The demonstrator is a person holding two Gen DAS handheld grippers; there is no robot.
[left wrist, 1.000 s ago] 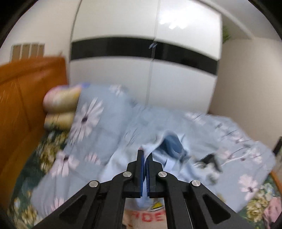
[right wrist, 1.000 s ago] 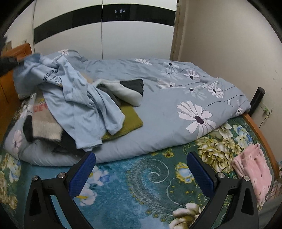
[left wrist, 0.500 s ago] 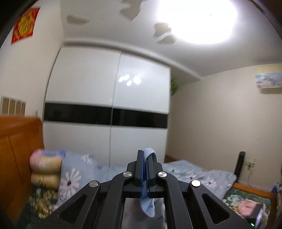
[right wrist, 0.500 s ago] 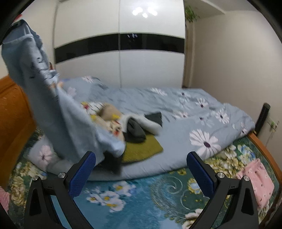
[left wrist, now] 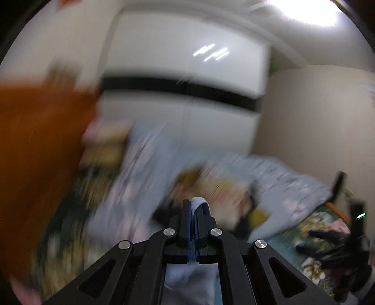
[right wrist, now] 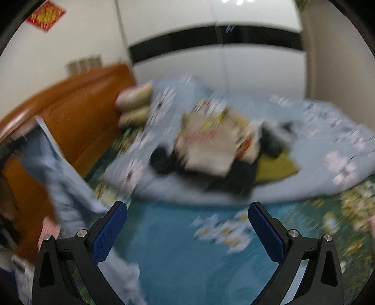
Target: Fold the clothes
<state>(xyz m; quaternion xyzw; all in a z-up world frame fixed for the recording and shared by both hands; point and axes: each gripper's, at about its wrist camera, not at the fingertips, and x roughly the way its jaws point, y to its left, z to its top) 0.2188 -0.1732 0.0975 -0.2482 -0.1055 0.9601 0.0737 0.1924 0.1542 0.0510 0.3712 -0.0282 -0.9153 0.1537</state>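
**Light-blue garment clamped by left gripper, right gripper wide open**

Both views are motion-blurred; no writing can be read. A red wall hanging [right wrist: 45,15] with yellow marks is seen at upper left of the right wrist view, but its characters cannot be made out. Red marks on the cream garment [right wrist: 208,145] are likewise illegible.

Left wrist view: the headboard [left wrist: 39,145] is shown at left. The left gripper [left wrist: 192,212] is pressed together on a fold of the shirt [left wrist: 198,201], a light-blue cloth; more of it is seen hanging below the fingers. The wardrobe [left wrist: 182,70], white with a black band, is behind. The duvet [left wrist: 281,178] is spread at right.

Right wrist view: the shirt [right wrist: 61,178] is seen hanging at far left, in front of the headboard [right wrist: 77,110], its lower part draped past the left finger of the right gripper [right wrist: 187,225]. That gripper is spread wide and nothing is held in it. A pile of clothes [right wrist: 234,162] lies on the duvet [right wrist: 328,140], with an olive piece [right wrist: 276,166] at its right edge. The bedsheet [right wrist: 178,246], teal and floral, is in the foreground.
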